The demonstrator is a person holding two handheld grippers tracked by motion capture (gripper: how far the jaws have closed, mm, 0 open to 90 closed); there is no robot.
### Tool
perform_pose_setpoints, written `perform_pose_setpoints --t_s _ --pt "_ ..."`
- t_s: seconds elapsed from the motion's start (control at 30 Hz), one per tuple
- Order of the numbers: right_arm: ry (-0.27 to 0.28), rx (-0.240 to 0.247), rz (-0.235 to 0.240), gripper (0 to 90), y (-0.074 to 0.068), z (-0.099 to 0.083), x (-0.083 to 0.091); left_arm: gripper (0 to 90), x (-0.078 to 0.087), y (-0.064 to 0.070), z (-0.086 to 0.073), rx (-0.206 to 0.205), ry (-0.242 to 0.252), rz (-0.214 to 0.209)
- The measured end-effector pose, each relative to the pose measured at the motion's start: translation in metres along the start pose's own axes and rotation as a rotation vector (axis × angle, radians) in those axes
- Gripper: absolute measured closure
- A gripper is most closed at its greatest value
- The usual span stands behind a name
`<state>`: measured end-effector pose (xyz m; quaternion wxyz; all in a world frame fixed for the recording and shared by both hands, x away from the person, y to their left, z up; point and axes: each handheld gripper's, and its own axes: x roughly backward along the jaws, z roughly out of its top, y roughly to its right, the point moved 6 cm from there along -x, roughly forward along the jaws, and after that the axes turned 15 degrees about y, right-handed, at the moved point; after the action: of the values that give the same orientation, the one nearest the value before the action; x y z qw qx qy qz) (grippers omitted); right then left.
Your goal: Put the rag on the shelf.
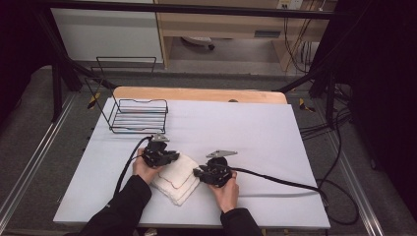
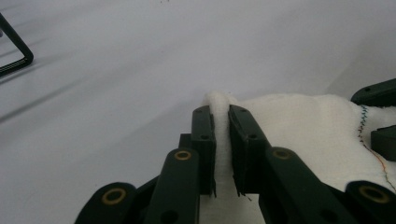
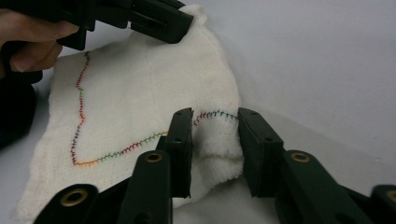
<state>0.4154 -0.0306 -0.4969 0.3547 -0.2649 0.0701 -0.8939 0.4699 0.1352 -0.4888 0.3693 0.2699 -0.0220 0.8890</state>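
Two grippers, left gripper [image 2: 222, 116], right gripper [image 3: 215, 128], one folded cloth [image 1: 178, 178], one wire rack [image 1: 139, 116]

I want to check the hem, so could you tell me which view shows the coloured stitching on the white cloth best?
The right gripper view: the stitching runs unbroken across the cloth. The left gripper view catches a short stretch at its right edge; the high view gives a faint line.

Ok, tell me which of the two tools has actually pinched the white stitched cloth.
The left tool: its jaws are clamped on the white stitched cloth's edge. The right tool's jaws straddle a corner, still apart.
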Motion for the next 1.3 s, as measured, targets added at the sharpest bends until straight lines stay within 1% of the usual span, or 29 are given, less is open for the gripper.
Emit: perform_pose_setpoints --t_s 0.07,0.17,0.23,0.33,0.4,0.43,0.5,0.53,0.7,0.73,0.83,0.93,1.03,1.07,1.17,1.23,1.3 --pt "-0.004 -0.016 0.008 73.5 0.000 0.000 -0.001 80.4 0.000 0.000 0.000 0.008 -0.001 0.001" --pt "-0.008 -0.040 0.016 77.5 -0.002 0.000 -0.001 81.0 0.001 -0.001 0.000 0.026 0.002 0.003" --pt "-0.008 -0.038 0.017 78.9 -0.002 0.000 -0.001 81.4 0.002 -0.001 0.001 0.028 0.009 0.004" --pt "0.007 -0.029 0.013 79.9 -0.002 0.002 0.000 81.7 0.006 -0.001 0.005 0.035 0.032 0.001" --pt "0.023 -0.014 0.018 80.2 -0.002 0.003 0.002 81.9 0.010 0.000 0.008 0.035 0.051 -0.005" --pt "0.025 -0.017 0.020 80.3 -0.003 0.005 0.003 81.9 0.012 0.000 0.010 0.036 0.062 -0.006" --pt "0.043 0.000 0.030 80.5 -0.004 0.008 0.006 82.0 0.017 0.001 0.013 0.031 0.080 -0.009" --pt "0.050 0.000 0.035 80.5 -0.005 0.010 0.008 82.0 0.019 0.002 0.015 0.028 0.087 -0.010" --pt "0.088 0.038 0.055 80.7 -0.011 0.020 0.014 82.0 0.032 0.003 0.022 0.019 0.128 -0.008" --pt "0.097 0.052 0.058 80.7 -0.011 0.021 0.015 82.1 0.034 0.004 0.023 0.020 0.135 -0.012" --pt "0.114 0.073 0.067 80.7 -0.015 0.027 0.017 82.1 0.042 0.005 0.026 0.007 0.152 -0.006" --pt "0.131 0.077 0.070 80.7 -0.018 0.031 0.018 82.1 0.051 0.006 0.028 0.000 0.178 0.002" --pt "0.151 0.077 0.077 80.7 -0.020 0.034 0.019 82.1 0.059 0.007 0.031 -0.010 0.202 -0.002" --pt "0.160 0.084 0.078 80.7 -0.020 0.035 0.019 82.0 0.060 0.008 0.032 -0.012 0.209 -0.002" --pt "0.182 0.084 0.085 80.8 -0.021 0.039 0.022 82.1 0.065 0.010 0.035 -0.018 0.227 0.001" --pt "0.194 0.097 0.088 80.8 -0.022 0.042 0.024 82.1 0.067 0.012 0.037 -0.014 0.241 0.004" --pt "0.205 0.112 0.086 80.8 -0.023 0.045 0.026 82.1 0.070 0.013 0.039 -0.019 0.251 0.009"
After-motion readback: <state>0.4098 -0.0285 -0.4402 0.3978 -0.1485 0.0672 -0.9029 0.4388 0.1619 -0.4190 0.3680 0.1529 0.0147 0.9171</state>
